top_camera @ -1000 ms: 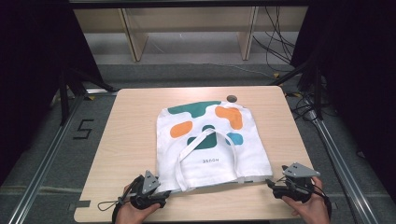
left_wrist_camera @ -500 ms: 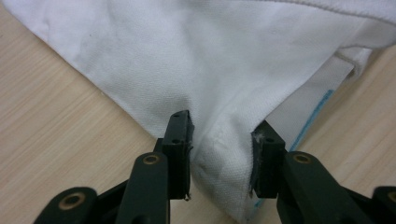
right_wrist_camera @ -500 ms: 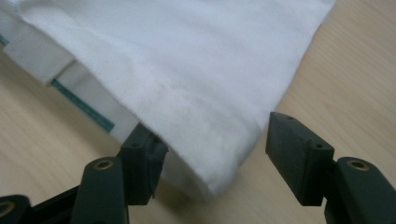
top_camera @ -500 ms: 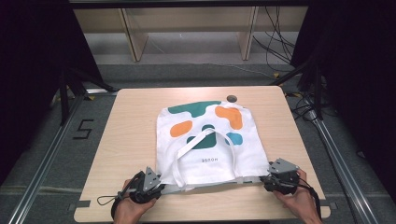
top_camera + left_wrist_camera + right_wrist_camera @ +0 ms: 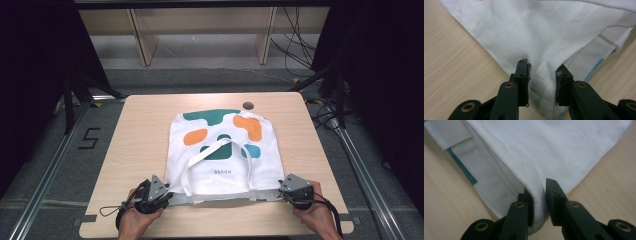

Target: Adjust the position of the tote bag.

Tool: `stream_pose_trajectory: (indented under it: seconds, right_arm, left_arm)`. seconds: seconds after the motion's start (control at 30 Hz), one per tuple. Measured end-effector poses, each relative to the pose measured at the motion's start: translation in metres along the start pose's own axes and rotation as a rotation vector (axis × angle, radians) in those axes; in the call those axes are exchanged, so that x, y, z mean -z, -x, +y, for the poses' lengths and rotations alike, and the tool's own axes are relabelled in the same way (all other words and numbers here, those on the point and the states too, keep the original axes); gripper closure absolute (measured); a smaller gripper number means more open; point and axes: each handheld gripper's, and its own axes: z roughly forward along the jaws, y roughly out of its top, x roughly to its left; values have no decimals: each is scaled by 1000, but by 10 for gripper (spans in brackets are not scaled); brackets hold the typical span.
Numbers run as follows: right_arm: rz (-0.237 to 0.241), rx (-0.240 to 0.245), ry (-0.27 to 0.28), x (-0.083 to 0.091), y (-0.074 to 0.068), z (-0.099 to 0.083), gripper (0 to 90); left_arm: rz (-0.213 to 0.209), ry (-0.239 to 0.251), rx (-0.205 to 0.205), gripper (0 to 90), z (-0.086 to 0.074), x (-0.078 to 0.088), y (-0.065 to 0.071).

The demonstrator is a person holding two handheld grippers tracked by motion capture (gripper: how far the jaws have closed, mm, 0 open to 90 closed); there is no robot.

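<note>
Looking like just the start, both grippers have just been closing, left gripper (image 5: 541, 75) and right gripper (image 5: 539, 195) each pinching a near corner of the tote bag (image 5: 222, 150) lying mid-frame on the table (image 5: 145, 135), lifting or folding not yet done

bare table (image 5: 140, 145) lies open left, right and beyond the bag (image 5: 222, 150), apart from a dark round spot (image 5: 248, 105) at the far edge, while the bag's raised handle loop (image 5: 215, 152) crosses its middle.
</note>
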Motion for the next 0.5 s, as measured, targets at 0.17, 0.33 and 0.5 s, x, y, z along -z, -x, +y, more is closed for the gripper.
stream_pose_trajectory:
  seconds: [0.17, 0.33, 0.5]
  right_arm:
    - [34, -50, -16, 16, -19, -4, 800]
    - [41, -71, 1, 23, -29, -7, 773]
    - [19, -102, 18, 18, -23, -8, 623]
  left_arm:
    - [-4, -8, -22, 684, -2, 3, -2]
    - [1, -22, 4, 585, -6, 2, -5]
    - [17, -46, -19, 517, -4, -3, 0]
